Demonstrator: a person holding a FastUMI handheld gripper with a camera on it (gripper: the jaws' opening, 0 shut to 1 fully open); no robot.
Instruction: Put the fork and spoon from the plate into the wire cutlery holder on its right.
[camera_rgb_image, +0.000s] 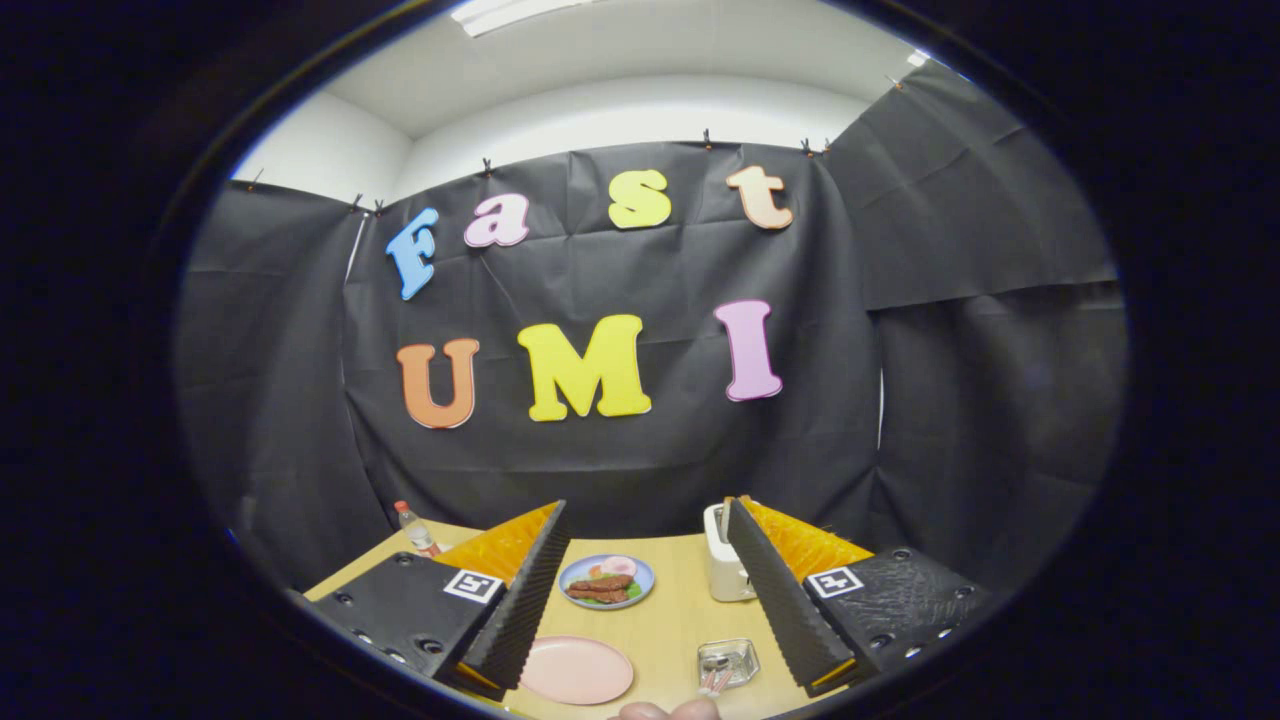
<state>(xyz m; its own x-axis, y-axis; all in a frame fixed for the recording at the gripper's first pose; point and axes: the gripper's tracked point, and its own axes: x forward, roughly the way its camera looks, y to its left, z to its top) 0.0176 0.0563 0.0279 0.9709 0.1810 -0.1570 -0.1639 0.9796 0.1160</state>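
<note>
Two fingers of my gripper (640, 600) stand wide apart with nothing between them, raised above a pale wooden tabletop (675, 615) that runs back to a booth wall of black cloth (620, 460); above the cloth I see a white wall and ceiling with a strip light (500, 12). Between the fingers, toward the near side, lies a pink plate (577, 669), round and shallow, and as far as I can tell its face is bare. Just to its right, close to the right finger, sits a small square wire cutlery holder (728, 661), shiny and metallic, seen from above; inside it I make out slim pieces with pale pinkish handles and metal ends, which I take to be the fork and spoon (715, 676), though they are too small for me to tell one from the other. Beyond the pink plate, further back on the tabletop, is a blue plate (645, 575) carrying toy food: brown strips, something green and a pale round piece. To the right of that, partly behind the right finger, stands a white toaster (722, 570). At the far left corner of the tabletop, beyond the left finger, a small clear bottle (416, 530) with a red cap stands upright. At the near side of the tabletop, just ahead of the cutlery holder, a person's fingertips (665, 711) show.
</note>
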